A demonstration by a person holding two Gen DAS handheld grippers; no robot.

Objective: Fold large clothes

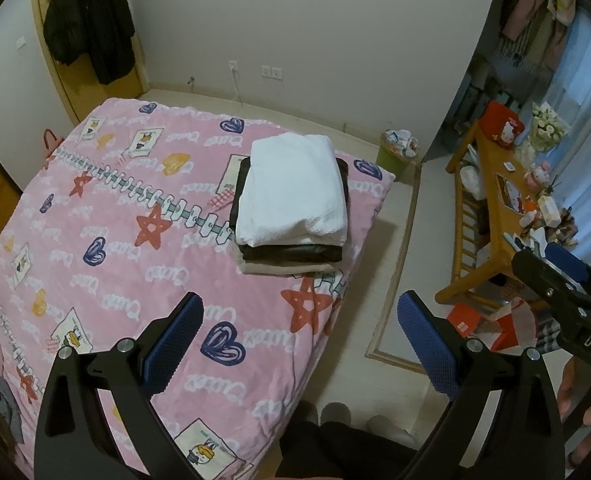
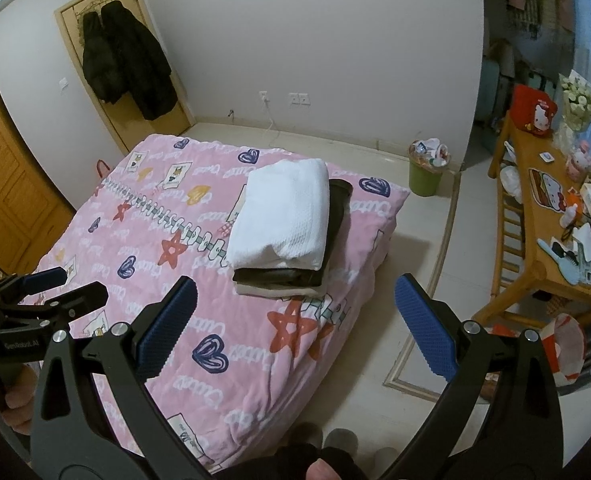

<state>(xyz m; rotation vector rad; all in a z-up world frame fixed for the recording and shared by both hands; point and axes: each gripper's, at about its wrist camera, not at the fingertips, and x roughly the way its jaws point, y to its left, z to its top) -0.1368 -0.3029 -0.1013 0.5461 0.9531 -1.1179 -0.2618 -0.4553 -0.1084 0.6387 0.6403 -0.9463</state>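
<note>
Hovering released, both tools (image 1: 300, 344) (image 2: 295, 330) face a waffle-knit white garment (image 1: 295, 192) topping the squared stack.

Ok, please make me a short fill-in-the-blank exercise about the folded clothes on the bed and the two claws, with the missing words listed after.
1. The top piece of the pile of folded clothes is ____ in colour.
2. The pile lies on a bed cover whose main colour is ____.
3. The left claw and the right claw both hold ____.
4. The bin on the floor is ____ in colour.

Missing words: white; pink; nothing; green
</note>
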